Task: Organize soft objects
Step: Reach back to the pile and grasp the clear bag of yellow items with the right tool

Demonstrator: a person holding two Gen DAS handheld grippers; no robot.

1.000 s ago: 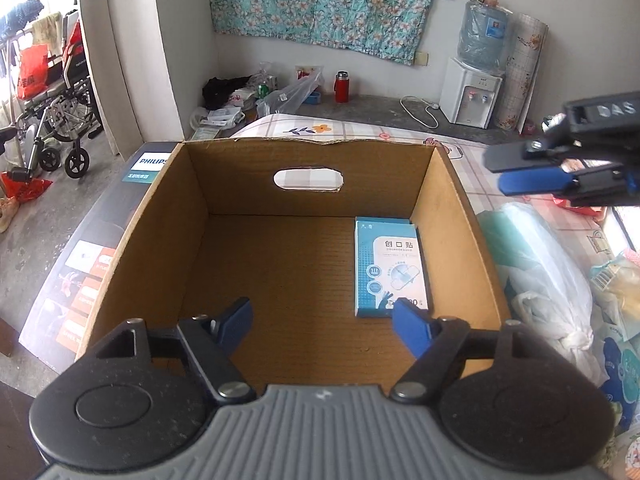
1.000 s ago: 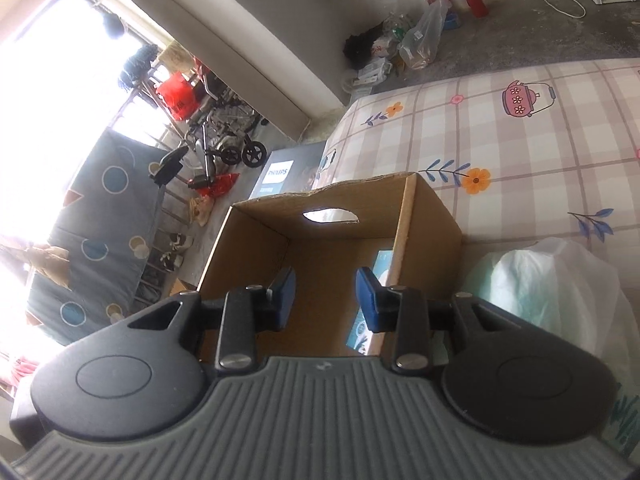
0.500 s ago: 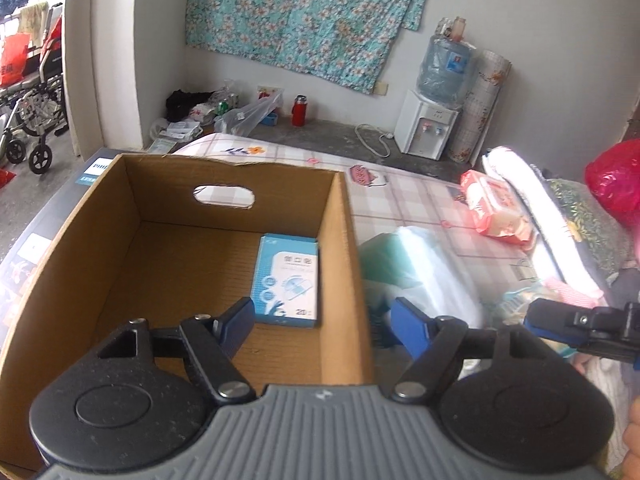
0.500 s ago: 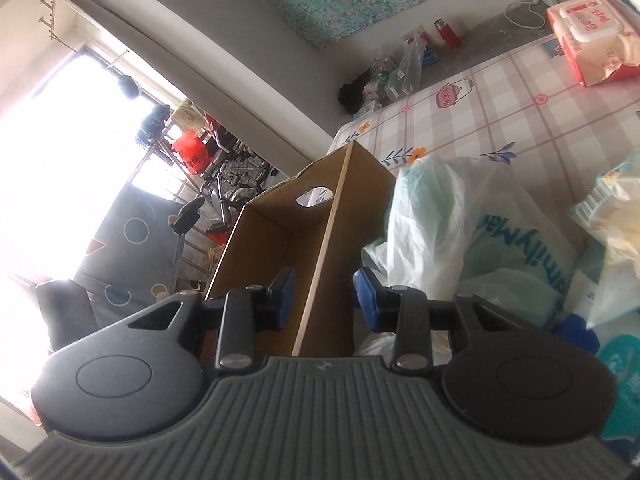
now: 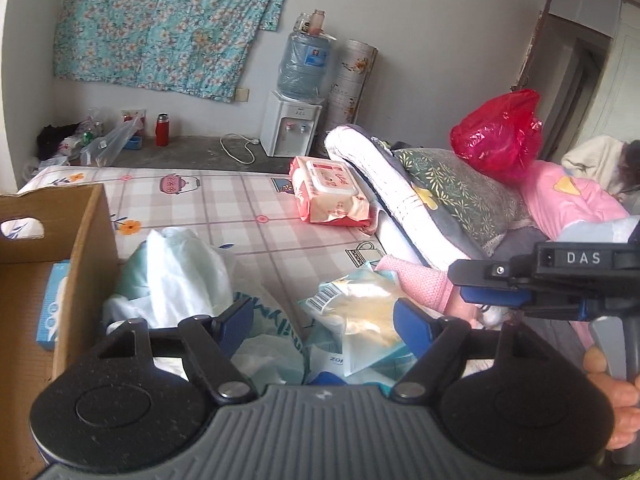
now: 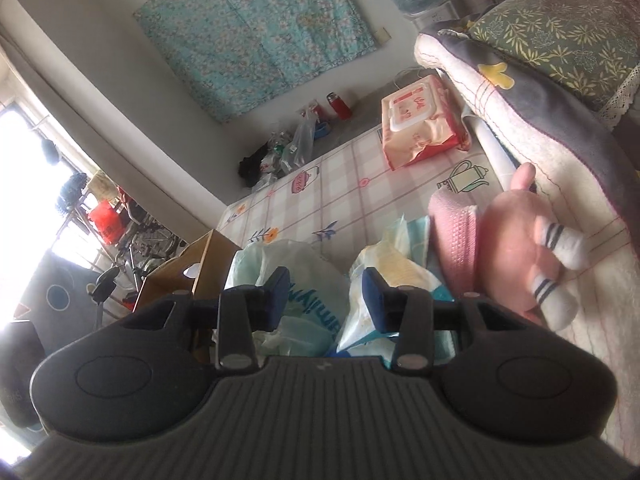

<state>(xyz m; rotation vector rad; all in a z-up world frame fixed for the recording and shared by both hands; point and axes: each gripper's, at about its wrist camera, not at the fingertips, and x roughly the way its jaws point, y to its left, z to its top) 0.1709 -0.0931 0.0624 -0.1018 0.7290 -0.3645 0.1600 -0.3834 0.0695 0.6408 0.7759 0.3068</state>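
Observation:
A cardboard box (image 5: 86, 240) stands at the left on the bed with a blue packet (image 5: 54, 300) inside; it also shows in the right wrist view (image 6: 208, 256). Beside it lie a white plastic bag (image 5: 176, 276) (image 6: 296, 280), a crinkly yellow-white packet (image 5: 360, 308) (image 6: 384, 284), a pink knitted cloth (image 5: 420, 284) (image 6: 454, 232) and a pink plush toy with striped socks (image 6: 520, 248). My left gripper (image 5: 322, 322) is open and empty above the bag and packet. My right gripper (image 6: 326, 292) (image 5: 472, 284) is open and empty over the same pile.
A pink wet-wipes pack (image 5: 330, 192) (image 6: 420, 122) lies farther back on the checked sheet (image 5: 224, 200). Folded quilts and a pillow (image 5: 448, 192) pile up at the right with a red bag (image 5: 496, 136). A water dispenser (image 5: 292, 128) stands by the wall.
Both grippers have swung right, away from over the box to the pile of soft things. The right gripper's fingers have opened wider.

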